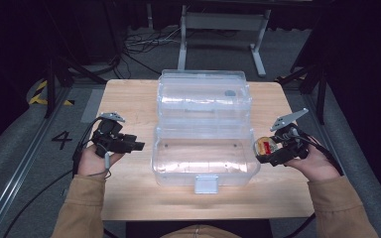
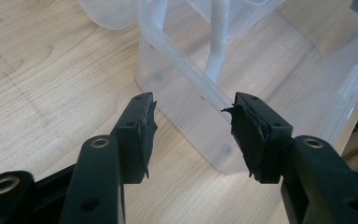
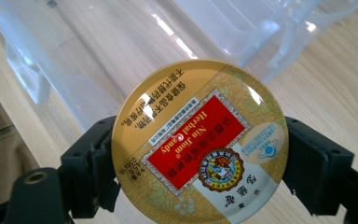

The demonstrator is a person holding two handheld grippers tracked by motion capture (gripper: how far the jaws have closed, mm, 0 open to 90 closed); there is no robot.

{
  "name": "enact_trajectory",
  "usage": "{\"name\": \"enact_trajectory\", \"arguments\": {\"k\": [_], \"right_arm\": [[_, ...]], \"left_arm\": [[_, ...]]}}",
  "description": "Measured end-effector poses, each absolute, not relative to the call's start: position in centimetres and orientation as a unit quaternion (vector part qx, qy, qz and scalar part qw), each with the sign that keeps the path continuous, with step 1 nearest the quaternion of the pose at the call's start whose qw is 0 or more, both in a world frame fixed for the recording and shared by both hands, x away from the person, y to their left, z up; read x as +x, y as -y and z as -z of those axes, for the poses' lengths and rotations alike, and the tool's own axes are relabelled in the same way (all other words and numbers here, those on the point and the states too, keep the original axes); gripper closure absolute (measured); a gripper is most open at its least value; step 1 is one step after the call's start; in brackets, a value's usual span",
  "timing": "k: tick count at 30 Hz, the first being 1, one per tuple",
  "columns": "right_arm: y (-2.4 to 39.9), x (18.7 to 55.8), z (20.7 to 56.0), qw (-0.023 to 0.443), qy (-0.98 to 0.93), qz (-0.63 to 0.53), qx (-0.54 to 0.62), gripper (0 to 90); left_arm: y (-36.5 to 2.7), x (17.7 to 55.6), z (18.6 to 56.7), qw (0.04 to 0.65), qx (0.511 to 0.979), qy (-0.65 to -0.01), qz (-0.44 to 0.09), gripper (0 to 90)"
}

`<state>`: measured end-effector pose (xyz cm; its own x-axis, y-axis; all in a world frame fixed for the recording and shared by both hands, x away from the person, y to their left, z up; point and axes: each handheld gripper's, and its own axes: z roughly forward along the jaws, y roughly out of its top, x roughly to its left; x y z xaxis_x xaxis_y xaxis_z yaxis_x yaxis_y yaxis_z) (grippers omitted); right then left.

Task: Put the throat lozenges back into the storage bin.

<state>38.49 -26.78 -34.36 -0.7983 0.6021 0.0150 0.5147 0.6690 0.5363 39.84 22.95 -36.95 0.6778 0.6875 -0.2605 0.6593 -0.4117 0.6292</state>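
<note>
Candy tin (image 3: 199, 140) clamped in my right gripper (image 1: 273, 148) beside the open clear box (image 1: 203, 171), not yet in; left gripper (image 1: 124, 144) gapes empty.

small light wooden square table (image 1: 129, 99), clear plastic hinged storage box (image 1: 203, 144) standing open on it, near centre

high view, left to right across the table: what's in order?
left gripper, jaws open → clear plastic box, lid open → round candy tin → right gripper clamped on the tin.
</note>
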Motion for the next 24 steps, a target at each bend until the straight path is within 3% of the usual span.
{"name": "enact_trajectory", "arguments": {"k": [24], "right_arm": [[21.3,39.7,34.1,0.066,-0.931,-0.246,0.262,19.9]], "left_arm": [[-24.1,38.9,36.9,0.367,0.831,-0.417,-0.028,49.7]]}}
